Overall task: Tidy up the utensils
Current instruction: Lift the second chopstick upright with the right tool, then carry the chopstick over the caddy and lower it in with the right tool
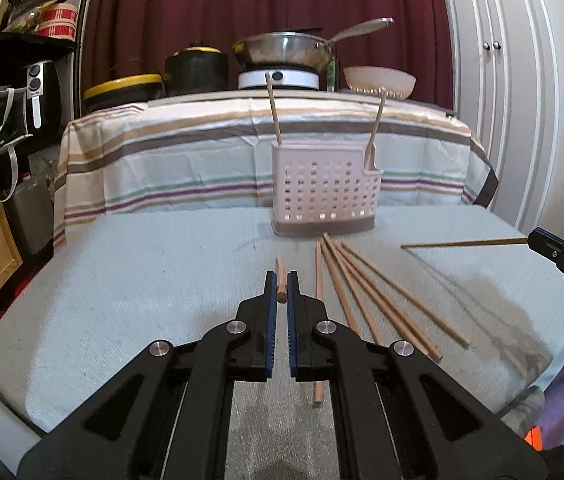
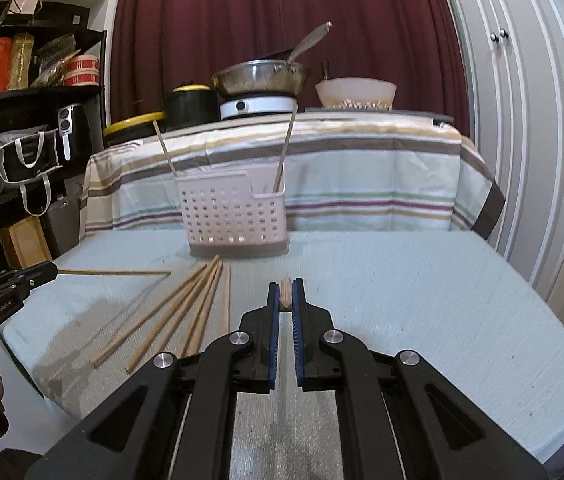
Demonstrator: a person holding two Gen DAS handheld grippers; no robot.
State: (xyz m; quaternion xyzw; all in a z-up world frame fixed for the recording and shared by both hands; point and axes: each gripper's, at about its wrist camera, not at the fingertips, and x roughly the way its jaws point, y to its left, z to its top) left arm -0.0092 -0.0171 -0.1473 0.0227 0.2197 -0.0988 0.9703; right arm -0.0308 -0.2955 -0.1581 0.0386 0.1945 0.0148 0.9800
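Chopstick (image 1: 280, 280) clamped in left gripper (image 1: 281, 285); right gripper (image 1: 537, 242) marked "DAS".

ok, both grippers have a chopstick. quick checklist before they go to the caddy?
1. Left gripper shut on a chopstick: ok; the stick sits between its pads.
2. Right gripper shut on its chopstick: ok.
3. Held sticks lifted off the cloth: ok; the right gripper's stick hangs above the mat.
4. Caddy upright behind the loose pile: ok.
5. Room in the caddy: cannot tell for the inside; one stick leans at its left end, one utensil in its right pocket.
6. Loose chopsticks lie under the path: not ok if the move goes low.
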